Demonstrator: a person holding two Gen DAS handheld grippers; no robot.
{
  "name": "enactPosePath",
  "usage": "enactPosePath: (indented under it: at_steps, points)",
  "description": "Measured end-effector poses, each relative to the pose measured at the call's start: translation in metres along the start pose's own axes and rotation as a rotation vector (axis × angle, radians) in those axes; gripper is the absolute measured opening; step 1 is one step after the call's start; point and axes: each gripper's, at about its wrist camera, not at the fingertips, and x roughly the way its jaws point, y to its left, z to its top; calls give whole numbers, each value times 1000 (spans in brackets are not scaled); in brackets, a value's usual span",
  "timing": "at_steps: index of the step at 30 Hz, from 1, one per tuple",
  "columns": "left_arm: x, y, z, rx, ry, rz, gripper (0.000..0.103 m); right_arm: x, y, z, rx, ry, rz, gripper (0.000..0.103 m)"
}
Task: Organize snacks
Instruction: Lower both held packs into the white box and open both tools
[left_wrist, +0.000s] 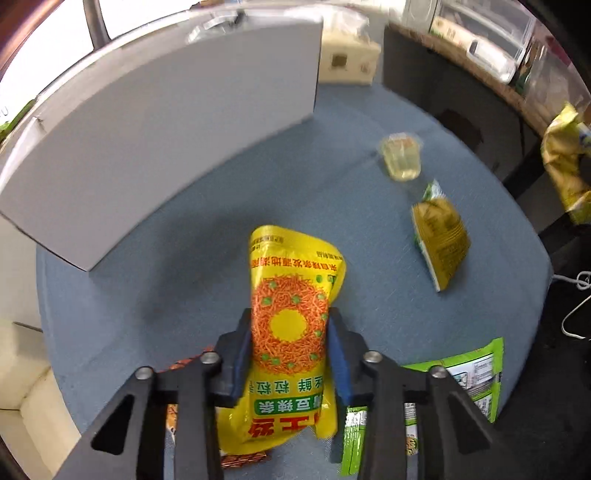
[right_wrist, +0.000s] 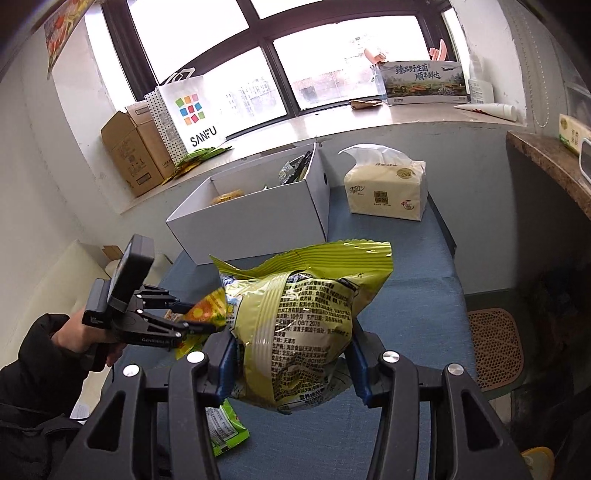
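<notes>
Yellow snack packet clamped, blue tabletop beyond

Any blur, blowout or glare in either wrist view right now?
Left wrist: far objects smear with motion blur, notably the jelly cup and the small green packet; the held yellow snack bag stays sharp, and fisheye bends the white box wall. Right wrist: window panes are blown out, with glare streaks on the green chip bag.

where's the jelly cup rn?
Left wrist view, upper right: the jelly cup sits on the blue table cover, just beyond the small green packet and right of the white box. Neither gripper touches it.
</notes>
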Motion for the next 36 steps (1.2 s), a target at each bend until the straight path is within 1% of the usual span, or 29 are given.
enactPosePath:
  at_steps: [2, 3, 5, 8, 11, 14, 17, 19, 20, 22, 24, 26, 28, 29, 30, 31, 32, 33, 34, 36]
  points:
    - [-18, 6, -3, -44, -70, -21, 34, 2, 5, 1, -11, 3, 8, 54]
    - [-30, 9, -4, -71, -119, -26, 33, 3, 7, 2, -16, 3, 13, 54]
    - [-59, 16, -11, -134, -237, -67, 33, 6, 14, 6, -25, -4, 25, 54]
    - [-99, 31, -19, -211, -395, -76, 33, 15, 28, 12, -54, -6, 45, 54]
    - [-132, 52, -16, -281, -511, -84, 33, 30, 45, 30, -79, -15, 48, 54]
    - [-155, 70, 3, -319, -587, -76, 33, 45, 61, 59, -98, -53, 83, 54]
    - [-169, 97, 31, -353, -634, -76, 33, 67, 77, 96, -119, -74, 83, 54]
    - [-174, 118, 55, -376, -650, -73, 33, 86, 84, 124, -121, -74, 88, 54]
    - [-169, 127, 73, -380, -646, -59, 33, 95, 86, 137, -116, -73, 79, 54]
    - [-165, 144, 96, -396, -634, -36, 33, 117, 89, 163, -111, -56, 51, 54]
    - [-154, 161, 116, -414, -609, -53, 33, 136, 87, 186, -99, -48, 36, 54]
    - [-137, 166, 133, -420, -581, -40, 33, 156, 83, 204, -94, -23, 17, 54]
    - [-120, 172, 144, -418, -551, -25, 34, 172, 77, 214, -70, 10, 30, 54]
    - [-111, 174, 148, -419, -530, -25, 38, 180, 74, 217, -54, 25, 29, 54]
    - [-102, 175, 147, -435, -512, -8, 56, 186, 70, 218, -44, 28, 15, 55]
    - [-93, 178, 148, -457, -487, 15, 71, 192, 66, 218, -42, 31, 9, 61]
    - [-87, 183, 150, -479, -466, 25, 97, 199, 63, 219, -35, 45, 7, 66]
    - [-83, 187, 148, -503, -456, 37, 103, 206, 57, 218, -19, 73, 0, 85]
    - [-80, 188, 145, -519, -443, 50, 103, 211, 52, 217, 4, 98, -11, 103]
    - [-75, 187, 137, -520, -413, 71, 103, 212, 45, 211, 25, 104, -18, 103]
